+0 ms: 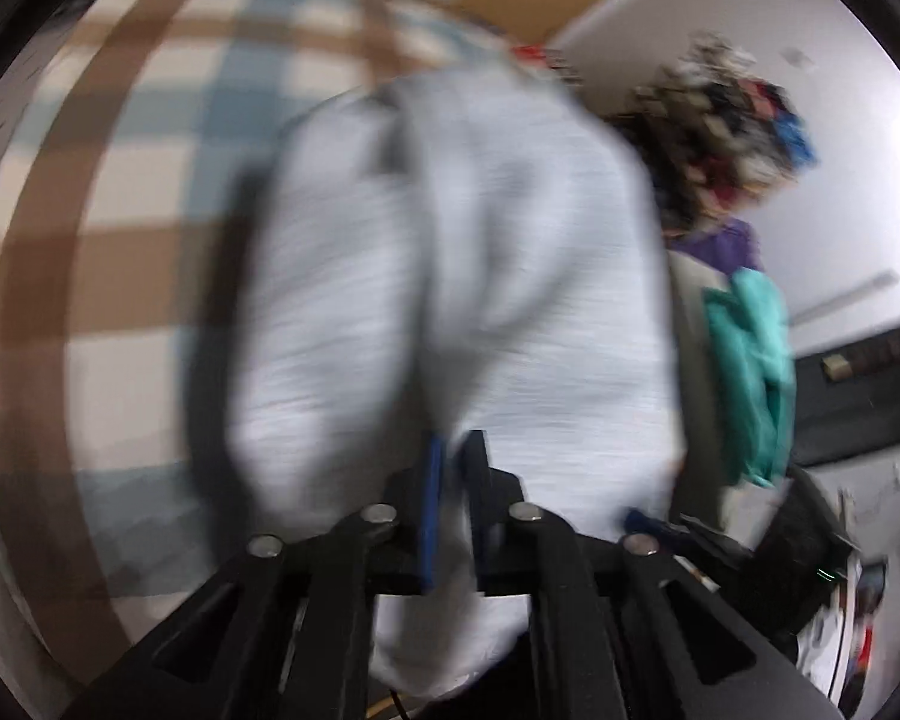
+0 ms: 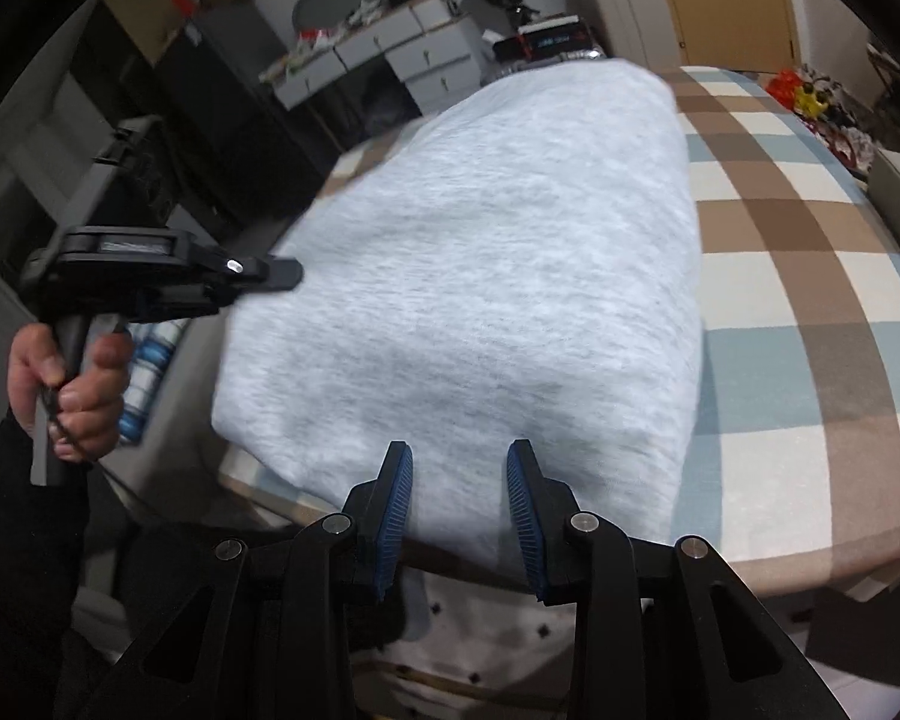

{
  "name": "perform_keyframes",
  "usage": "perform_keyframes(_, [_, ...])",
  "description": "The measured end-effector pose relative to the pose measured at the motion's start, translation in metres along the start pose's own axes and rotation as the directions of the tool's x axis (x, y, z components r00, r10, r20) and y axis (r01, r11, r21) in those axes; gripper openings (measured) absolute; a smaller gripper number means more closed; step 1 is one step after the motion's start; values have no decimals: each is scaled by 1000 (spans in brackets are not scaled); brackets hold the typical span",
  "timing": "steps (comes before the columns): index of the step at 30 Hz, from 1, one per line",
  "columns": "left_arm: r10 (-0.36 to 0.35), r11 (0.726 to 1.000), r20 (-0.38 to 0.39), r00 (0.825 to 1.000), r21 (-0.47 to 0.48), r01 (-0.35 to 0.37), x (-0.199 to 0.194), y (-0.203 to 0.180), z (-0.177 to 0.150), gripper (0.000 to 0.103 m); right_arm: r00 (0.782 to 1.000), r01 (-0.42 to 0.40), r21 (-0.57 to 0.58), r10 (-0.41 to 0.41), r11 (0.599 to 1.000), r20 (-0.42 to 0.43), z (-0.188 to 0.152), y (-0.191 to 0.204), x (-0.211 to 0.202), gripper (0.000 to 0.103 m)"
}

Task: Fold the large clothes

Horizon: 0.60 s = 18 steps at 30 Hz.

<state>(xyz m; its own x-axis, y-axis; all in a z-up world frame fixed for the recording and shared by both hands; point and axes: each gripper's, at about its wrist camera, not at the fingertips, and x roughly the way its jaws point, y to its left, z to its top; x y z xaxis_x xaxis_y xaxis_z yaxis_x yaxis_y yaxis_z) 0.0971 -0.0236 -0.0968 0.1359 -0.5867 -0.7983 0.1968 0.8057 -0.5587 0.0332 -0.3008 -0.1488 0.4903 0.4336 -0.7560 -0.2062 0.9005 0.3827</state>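
Right wrist view: right gripper [image 2: 459, 498] fingers parted, empty | left gripper [image 1: 453, 468] fingers clamped on grey garment [image 2: 468, 276] | fold is best carried flat, edges aligned on bed [image 2: 810, 300].

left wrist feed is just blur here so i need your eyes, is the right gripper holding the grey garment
Observer: No. The right gripper is open, with its pads apart over the near edge of the grey garment and not pressing it.
Operator: how does the garment lie
Observer: It lies flat on the checked bedcover as a folded, roughly rectangular block.
Operator: where on it is my left gripper
Observer: The left gripper is at the garment's edge on the left of the right wrist view, about halfway along. The hand holding it is off the side of the bed.
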Motion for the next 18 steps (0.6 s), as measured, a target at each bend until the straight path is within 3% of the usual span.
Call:
perform_keyframes(2, [38, 997, -7, 999, -64, -38, 10, 23, -4, 0, 999, 34, -27, -34, 999, -17, 0, 5, 5, 33])
perform_keyframes(5, [-69, 991, 48, 996, -114, 74, -10, 29, -10, 0, 998, 16, -66, -19, 998, -56, 7, 9, 1, 34])
perform_keyframes(7, [-103, 993, 136, 985, -37, 109, -42, 7, -15, 0, 997, 1, -71, -7, 998, -83, 13, 7, 2, 34])
perform_keyframes(9, [-185, 982, 196, 963, 76, 173, -69, -26, -24, 3, 993, -34, -44, 29, 998, -110, 17, 3, 8, 34])
perform_keyframes(10, [-213, 973, 212, 954, 129, 189, -75, -43, -29, 16, 992, -53, -34, 49, 998, -119, 18, 1, 11, 34])
perform_keyframes(11, [-220, 968, 217, 951, 172, 185, -74, -57, -34, 50, 989, -77, -17, 74, 997, -132, 21, -5, 17, 34])
perform_keyframes(12, [-218, 964, 212, 953, 200, 176, -71, -65, -35, 68, 982, -117, 20, 118, 993, -146, 23, -11, 21, 33])
perform_keyframes(13, [-202, 958, 198, 959, 242, 152, -55, -78, -40, 76, 977, -143, 54, 149, 988, -150, 25, -16, 22, 30])
perform_keyframes(14, [-179, 954, 178, 968, 271, 127, -41, -82, -40, 76, 971, -168, 95, 181, 981, -155, 26, -25, 22, 27])
perform_keyframes(15, [-121, 955, 149, 981, 289, 74, -19, -84, -41, 75, 966, -181, 136, 202, 974, -162, 27, -34, 21, 16])
perform_keyframes(16, [-62, 960, 121, 991, 279, 26, 1, -79, -41, 72, 963, -189, 164, 216, 968, -164, 28, -42, 21, 3])
perform_keyframes(17, [-12, 963, 99, 995, 270, -16, 17, -75, -40, 59, 958, -209, 186, 240, 960, -160, 27, -51, 17, 1])
perform_keyframes(18, [52, 964, 94, 994, 254, -74, 34, -67, -41, 57, 958, -219, 193, 248, 957, -146, 28, -57, 10, 1])
